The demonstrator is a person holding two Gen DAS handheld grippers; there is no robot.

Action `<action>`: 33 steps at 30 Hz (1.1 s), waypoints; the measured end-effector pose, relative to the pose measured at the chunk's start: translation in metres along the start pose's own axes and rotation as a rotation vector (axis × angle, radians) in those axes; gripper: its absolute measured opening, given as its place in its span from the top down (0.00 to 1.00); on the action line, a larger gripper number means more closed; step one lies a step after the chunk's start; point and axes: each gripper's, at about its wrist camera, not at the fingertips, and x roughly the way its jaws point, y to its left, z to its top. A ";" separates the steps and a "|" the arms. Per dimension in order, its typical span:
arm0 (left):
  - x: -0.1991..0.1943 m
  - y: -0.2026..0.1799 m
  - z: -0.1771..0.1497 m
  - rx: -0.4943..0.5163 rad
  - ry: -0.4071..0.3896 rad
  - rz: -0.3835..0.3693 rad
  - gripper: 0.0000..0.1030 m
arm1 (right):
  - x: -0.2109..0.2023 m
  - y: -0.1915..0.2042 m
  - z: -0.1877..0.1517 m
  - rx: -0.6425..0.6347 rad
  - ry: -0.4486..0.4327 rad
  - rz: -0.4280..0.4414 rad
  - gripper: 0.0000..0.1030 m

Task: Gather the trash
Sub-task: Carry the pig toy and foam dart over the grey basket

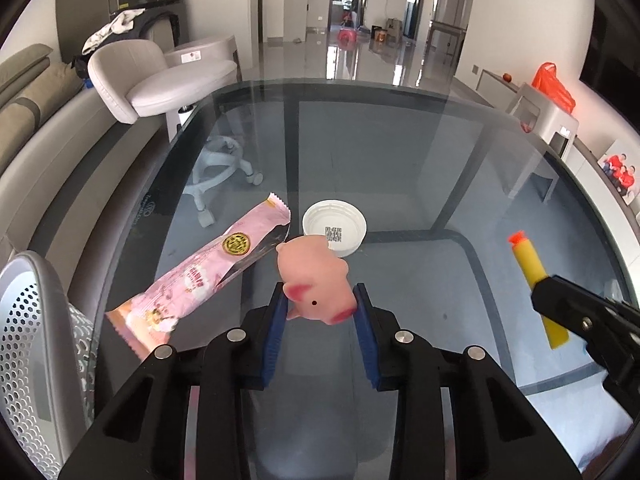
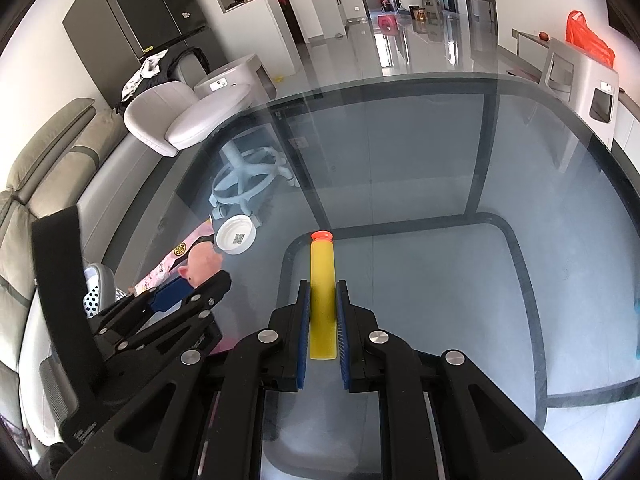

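Note:
My left gripper (image 1: 320, 294) is shut on a pink pig toy (image 1: 314, 276), held just above the glass table (image 1: 400, 152). A pink snack wrapper (image 1: 200, 276) lies to its left and a white plastic lid (image 1: 334, 232) just beyond it. My right gripper (image 2: 323, 290) is shut on a yellow foam dart with an orange tip (image 2: 322, 280), which points away along the fingers. The right gripper and dart (image 1: 532, 268) also show at the right of the left wrist view. The pig (image 2: 202, 266), wrapper (image 2: 176, 260) and lid (image 2: 236, 236) show at the left of the right wrist view.
A white perforated bin (image 1: 32, 344) stands below the table's left edge. A grey sofa (image 1: 24, 92) and a white swivel chair (image 1: 160, 80) stand to the left. A white cabinet with an orange bag (image 1: 554, 86) is at the far right.

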 end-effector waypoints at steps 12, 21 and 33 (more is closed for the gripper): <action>-0.060 0.025 -0.011 0.005 -0.086 0.027 0.68 | -0.002 0.028 0.001 -0.038 -0.006 0.068 0.88; -0.103 0.078 -0.028 -0.065 -0.112 0.100 0.68 | -0.004 0.083 -0.002 -0.090 0.003 0.203 0.88; -0.147 0.175 -0.068 -0.132 -0.094 0.316 0.68 | -0.004 0.176 -0.033 -0.221 0.048 0.376 0.88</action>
